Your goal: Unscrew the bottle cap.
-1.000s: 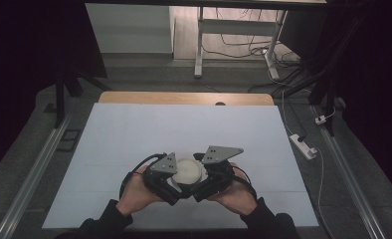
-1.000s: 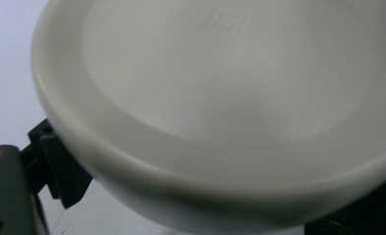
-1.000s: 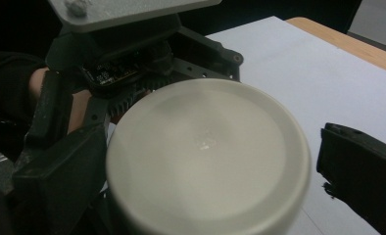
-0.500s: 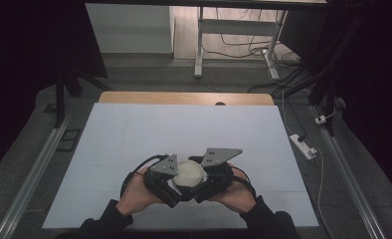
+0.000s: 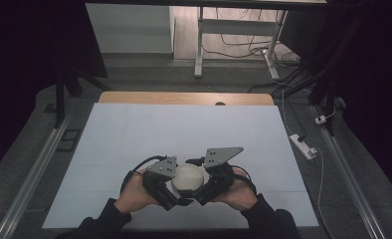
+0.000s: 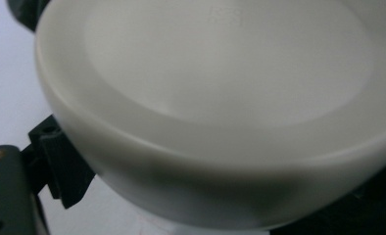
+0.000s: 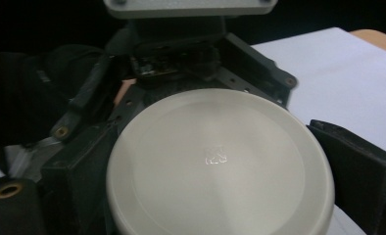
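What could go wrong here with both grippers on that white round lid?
1. The white round lid is smooth and curved; the right gripper and left gripper grip only its rim, so it may slip out.
2. Both grippers sit very close and could knock together.
3. The lid sits near the table's front edge and could fall off.

High view looks forward and down on the bench (image 5: 134, 129) — both gripper views sit close against the same white lid (image 5: 187, 178).
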A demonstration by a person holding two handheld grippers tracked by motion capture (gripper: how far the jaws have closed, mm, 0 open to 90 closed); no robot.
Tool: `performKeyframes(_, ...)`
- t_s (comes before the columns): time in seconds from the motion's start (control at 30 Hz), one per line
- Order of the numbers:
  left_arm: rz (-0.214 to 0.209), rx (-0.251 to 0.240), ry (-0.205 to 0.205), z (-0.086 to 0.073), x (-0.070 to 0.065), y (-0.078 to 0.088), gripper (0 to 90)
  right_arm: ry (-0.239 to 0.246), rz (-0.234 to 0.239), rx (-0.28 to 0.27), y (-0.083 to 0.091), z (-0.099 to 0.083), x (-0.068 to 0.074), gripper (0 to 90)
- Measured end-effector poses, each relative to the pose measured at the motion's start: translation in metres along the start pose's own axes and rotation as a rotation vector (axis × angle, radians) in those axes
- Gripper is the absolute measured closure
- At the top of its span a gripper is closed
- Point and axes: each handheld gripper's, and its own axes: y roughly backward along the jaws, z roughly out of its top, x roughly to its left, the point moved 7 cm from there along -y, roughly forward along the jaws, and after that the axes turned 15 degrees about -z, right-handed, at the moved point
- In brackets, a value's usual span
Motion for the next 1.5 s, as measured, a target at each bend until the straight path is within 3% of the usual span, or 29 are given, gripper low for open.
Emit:
performKeyframes(0.13,-0.073,0.008,-0.050,0.001,-0.008,-0.002,7.4,0.026,0.117,0.001,0.004,0.000,0.007,8.0)
performKeyframes(0.23,-0.054,0.011,-0.056,0.002,-0.007,-0.003,7.4,0.056,0.149,-0.006,0.006,0.000,0.008,7.8)
performKeyframes(0.37,-0.007,-0.008,-0.024,0.002,-0.001,0.002,7.4,0.022,0.105,-0.043,0.004,0.001,0.002,7.1)
performKeyframes(0.43,0.035,-0.016,-0.001,0.001,0.003,0.005,7.4,-0.001,0.075,-0.054,0.004,0.003,-0.002,0.4)
performKeyframes(0.6,0.125,-0.044,0.072,-0.003,0.014,0.011,7.4,-0.064,-0.045,-0.060,0.008,0.009,-0.013,0.0)
performKeyframes(0.7,0.177,-0.048,0.100,-0.003,0.018,0.014,7.4,-0.062,-0.133,-0.037,0.004,0.008,-0.014,0.0)
performKeyframes(0.83,0.209,-0.045,0.114,-0.003,0.019,0.015,7.3,-0.057,-0.217,-0.018,-0.003,0.006,-0.013,0.0)
performKeyframes(0.97,0.225,-0.039,0.118,0.000,0.017,0.013,7.4,-0.052,-0.243,-0.026,-0.005,0.005,-0.014,2.2)
performKeyframes(1.27,0.221,-0.024,0.109,0.002,0.015,0.012,7.4,-0.028,-0.240,-0.031,-0.007,0.004,-0.010,7.0)
performKeyframes(1.37,0.195,-0.019,0.098,0.001,0.014,0.010,7.4,-0.020,-0.215,-0.023,-0.006,0.003,-0.009,7.1)
performKeyframes(1.5,0.116,-0.026,0.070,0.001,0.009,0.008,7.4,-0.009,-0.147,-0.023,-0.004,0.002,-0.007,7.2)
